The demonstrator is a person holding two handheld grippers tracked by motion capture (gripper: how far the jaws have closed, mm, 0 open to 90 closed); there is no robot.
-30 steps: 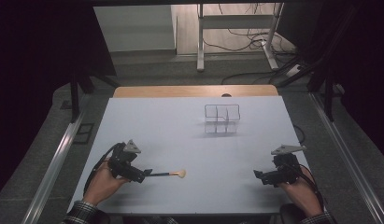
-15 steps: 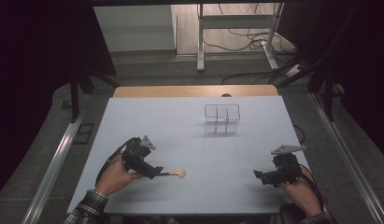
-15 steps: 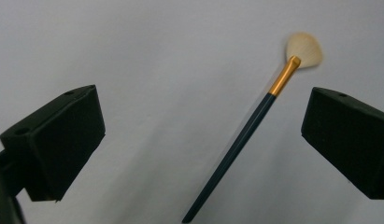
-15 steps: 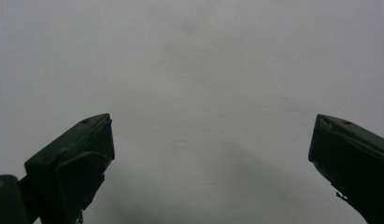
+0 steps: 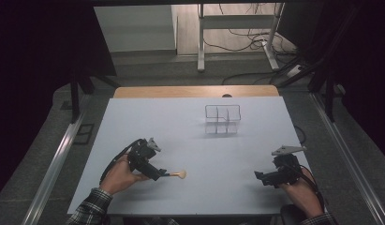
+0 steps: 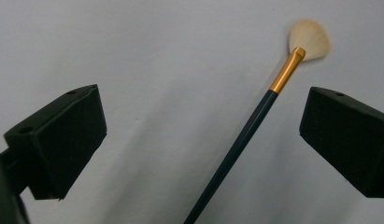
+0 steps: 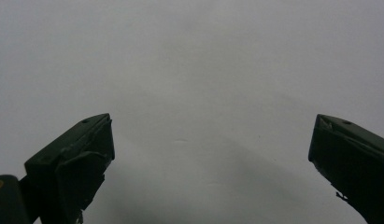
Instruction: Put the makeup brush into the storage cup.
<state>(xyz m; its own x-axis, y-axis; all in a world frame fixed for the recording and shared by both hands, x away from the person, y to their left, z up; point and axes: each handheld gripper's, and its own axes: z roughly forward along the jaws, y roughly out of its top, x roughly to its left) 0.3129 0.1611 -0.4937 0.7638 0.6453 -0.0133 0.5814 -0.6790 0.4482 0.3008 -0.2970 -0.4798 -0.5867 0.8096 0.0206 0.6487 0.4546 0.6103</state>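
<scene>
Two hand-held black two-jaw grippers over a pale grey-white surface (image 5: 134, 117), one low at each side of the high view. Left gripper (image 5: 155, 172) at lower left, fingers (image 6: 63, 140) spread wide apart and clamped on nothing, as the left gripper view makes plain. Right gripper (image 5: 261, 178) at lower right, fingers (image 7: 73, 158) likewise wide apart, nothing between them but bare surface. Lying flat on the surface in the lower middle of the high view: a slim fan brush with dark handle, gold ferrule and pale cream bristles (image 5: 177, 175). In the left gripper view, brush (image 6: 255, 121) running from bottom centre up toward the upper right, bristle fan at the far end, handle passing through the open gap but closer to the right-hand finger than to the left-hand one. Long axis therefore nearly along the gripper's own line of sight, tilted somewhat to the right, rather than squarely across the gap. Handle end just at or under the left gripper; whether touching cannot be told. Right gripper well apart from the brush, so the left clearly the nearer of the two. Farther up the frame, right of centre, a small clear four-compartment box (image 5: 222, 119), standing empty as far as can be seen and well apart from the brush. Probably about to close on the handle; a closing across the shaft looks workable, though off-centre.
</scene>
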